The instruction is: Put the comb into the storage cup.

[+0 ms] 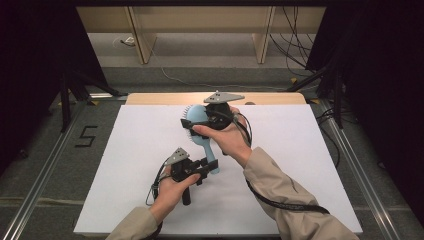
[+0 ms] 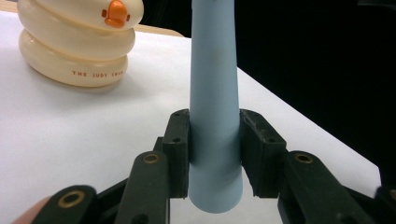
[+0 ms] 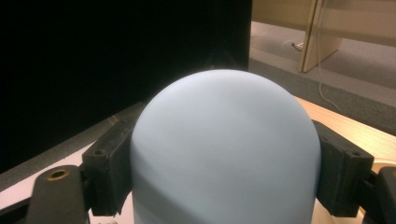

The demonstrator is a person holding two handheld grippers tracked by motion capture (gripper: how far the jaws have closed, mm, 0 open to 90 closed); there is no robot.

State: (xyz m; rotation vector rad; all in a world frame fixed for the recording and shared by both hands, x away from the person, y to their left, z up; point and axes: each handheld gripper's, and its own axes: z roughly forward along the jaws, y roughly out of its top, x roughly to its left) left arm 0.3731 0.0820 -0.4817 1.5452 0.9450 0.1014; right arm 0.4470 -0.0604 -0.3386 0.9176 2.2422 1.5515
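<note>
Pale-blue hairbrush (image 1: 202, 131) hangs above the white worktop (image 1: 125, 150) between both tools — left gripper (image 2: 215, 154) jaws clamped on its handle end, right gripper (image 3: 224, 172) jaws clamped across its rounded head; a cream duck toy (image 2: 77, 39) sits beyond the left jaws.

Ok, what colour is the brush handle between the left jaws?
Pale blue, plain and unpatterned. The handle shows best in the left gripper view.
</note>
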